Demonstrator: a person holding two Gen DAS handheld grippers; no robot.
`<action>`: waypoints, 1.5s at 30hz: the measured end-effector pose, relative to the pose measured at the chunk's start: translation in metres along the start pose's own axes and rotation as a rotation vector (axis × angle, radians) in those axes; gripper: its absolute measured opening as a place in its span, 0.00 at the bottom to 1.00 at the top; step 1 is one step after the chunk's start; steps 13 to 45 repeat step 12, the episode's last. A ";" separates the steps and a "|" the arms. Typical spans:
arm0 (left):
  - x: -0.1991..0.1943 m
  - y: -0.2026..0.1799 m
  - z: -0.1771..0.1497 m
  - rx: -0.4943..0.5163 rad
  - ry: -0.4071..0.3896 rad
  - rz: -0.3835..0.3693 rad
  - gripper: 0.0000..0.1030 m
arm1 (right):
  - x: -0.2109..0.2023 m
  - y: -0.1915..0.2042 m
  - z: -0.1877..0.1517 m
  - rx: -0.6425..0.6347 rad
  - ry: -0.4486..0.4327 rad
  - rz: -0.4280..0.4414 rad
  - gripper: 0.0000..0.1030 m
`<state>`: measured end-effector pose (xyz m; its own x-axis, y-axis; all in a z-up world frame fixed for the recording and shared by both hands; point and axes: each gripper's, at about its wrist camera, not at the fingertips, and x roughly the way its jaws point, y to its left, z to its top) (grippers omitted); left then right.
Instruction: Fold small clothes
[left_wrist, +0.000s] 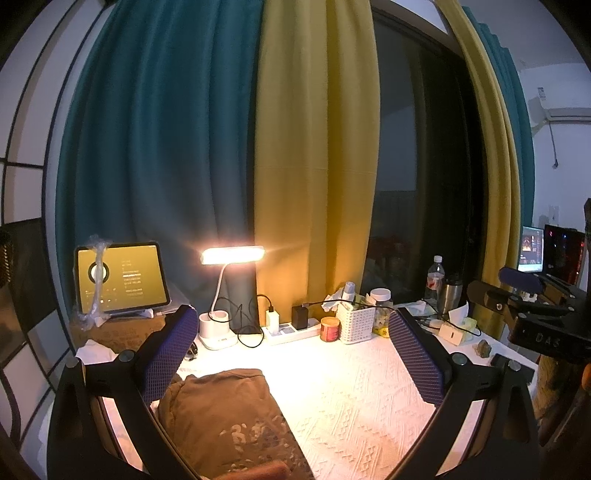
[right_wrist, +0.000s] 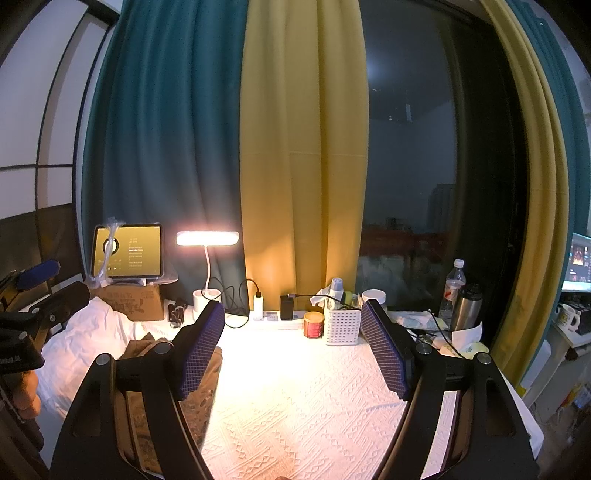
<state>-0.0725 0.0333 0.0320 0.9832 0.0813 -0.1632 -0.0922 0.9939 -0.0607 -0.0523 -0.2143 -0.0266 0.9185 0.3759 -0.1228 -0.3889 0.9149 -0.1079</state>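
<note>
Both tongs, left (left_wrist: 291, 354) and right (right_wrist: 293, 350), gape wide and empty above the counter (left_wrist: 354, 387); the brown garment (left_wrist: 225, 417) lies near-left, best pinched by its near corners.

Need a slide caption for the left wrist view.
Open left hand-held gripper above brown garment on white textured cloth, desk lamp lit.

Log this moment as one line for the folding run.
left gripper: open, empty | right gripper: open, empty | brown garment: folded on white cloth | lamp: on
</note>
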 end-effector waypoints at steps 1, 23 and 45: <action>0.001 0.000 0.000 0.000 0.001 0.004 0.98 | 0.000 0.000 0.000 0.000 0.000 -0.001 0.77; 0.003 0.009 -0.001 -0.023 0.009 -0.045 0.98 | 0.001 0.000 -0.002 0.001 0.004 0.002 0.77; 0.003 0.009 -0.001 -0.023 0.009 -0.045 0.98 | 0.001 0.000 -0.002 0.001 0.004 0.002 0.77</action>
